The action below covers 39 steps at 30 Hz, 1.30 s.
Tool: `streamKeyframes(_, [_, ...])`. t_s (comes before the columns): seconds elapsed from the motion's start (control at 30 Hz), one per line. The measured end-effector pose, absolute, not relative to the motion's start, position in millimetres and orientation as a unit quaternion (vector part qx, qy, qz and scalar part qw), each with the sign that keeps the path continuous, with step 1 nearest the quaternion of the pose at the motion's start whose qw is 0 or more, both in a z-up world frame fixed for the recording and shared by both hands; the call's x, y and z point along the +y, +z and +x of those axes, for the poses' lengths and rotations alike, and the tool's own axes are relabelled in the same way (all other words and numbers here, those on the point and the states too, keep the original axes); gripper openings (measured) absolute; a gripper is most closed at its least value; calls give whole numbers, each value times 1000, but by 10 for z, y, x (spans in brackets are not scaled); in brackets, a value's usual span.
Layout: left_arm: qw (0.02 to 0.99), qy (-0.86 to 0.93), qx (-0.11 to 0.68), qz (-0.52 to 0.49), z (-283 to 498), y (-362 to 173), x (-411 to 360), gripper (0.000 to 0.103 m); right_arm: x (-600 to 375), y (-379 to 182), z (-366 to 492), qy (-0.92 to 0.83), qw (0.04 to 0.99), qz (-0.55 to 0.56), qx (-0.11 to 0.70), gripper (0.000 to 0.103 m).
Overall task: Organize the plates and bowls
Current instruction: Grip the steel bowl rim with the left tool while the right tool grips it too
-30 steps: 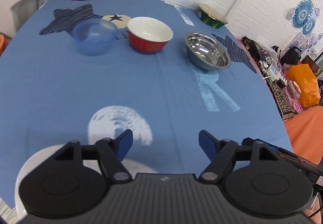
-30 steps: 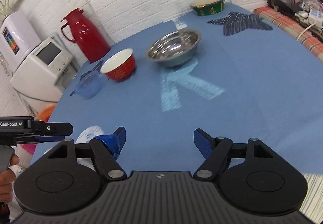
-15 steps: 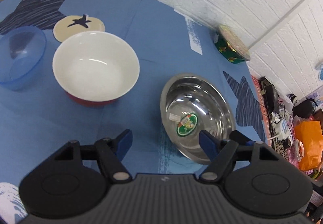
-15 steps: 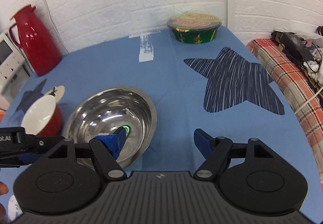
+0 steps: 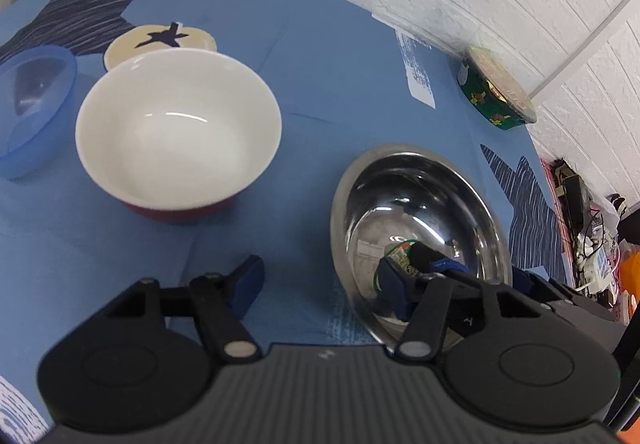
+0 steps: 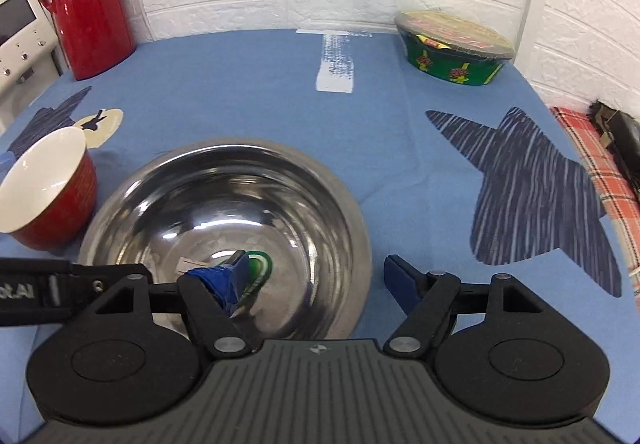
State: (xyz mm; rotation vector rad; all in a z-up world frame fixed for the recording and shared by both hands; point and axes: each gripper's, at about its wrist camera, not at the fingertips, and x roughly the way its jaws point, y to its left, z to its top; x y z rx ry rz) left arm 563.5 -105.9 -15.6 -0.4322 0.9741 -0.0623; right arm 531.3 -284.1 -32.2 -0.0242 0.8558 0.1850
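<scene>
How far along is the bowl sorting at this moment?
Nothing looks nested yet: the steel bowl, red bowl and blue bowl sit apart on the blue cloth. In hand: the open right gripper straddles the steel bowl's rim, one of its fingers inside, one outside. The left gripper is also open and grips nothing. Grasping and stacking are all left.

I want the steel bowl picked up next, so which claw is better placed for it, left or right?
Right. The right claw is open and straddles the steel bowl rim: one finger inside, one outside. The left claw is open too, but reaches only the bowl's near-left edge, with one finger over bare cloth nearer the red bowl.
</scene>
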Motion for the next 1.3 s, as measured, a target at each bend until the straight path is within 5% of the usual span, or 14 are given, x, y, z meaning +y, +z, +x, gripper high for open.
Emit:
streamKeyframes(0.07, [856,-48,476,-195,5658,-160,-1083,19,-2812,-299,5238,99,906,-3,412,53])
streamKeyframes(0.17, [855,-68,481,-180,5534,-86,-1071,12,-2708,-208,5045,112,904,-19,413,48])
streamKeyframes(0.53, [863,-147,472,-107,3980,463,-742,11,-2476,235,3521,152,903,-3,401,51])
streamKeyframes(0.8, [847,-184,492,-79,2858,170,-350,12,-2122,44,2410,170,894,0,415,53])
streamKeyframes(1.3, [855,-185,480,-75,2705,-26,-283,12,-2035,-183,2228,160,892,-17,422,54])
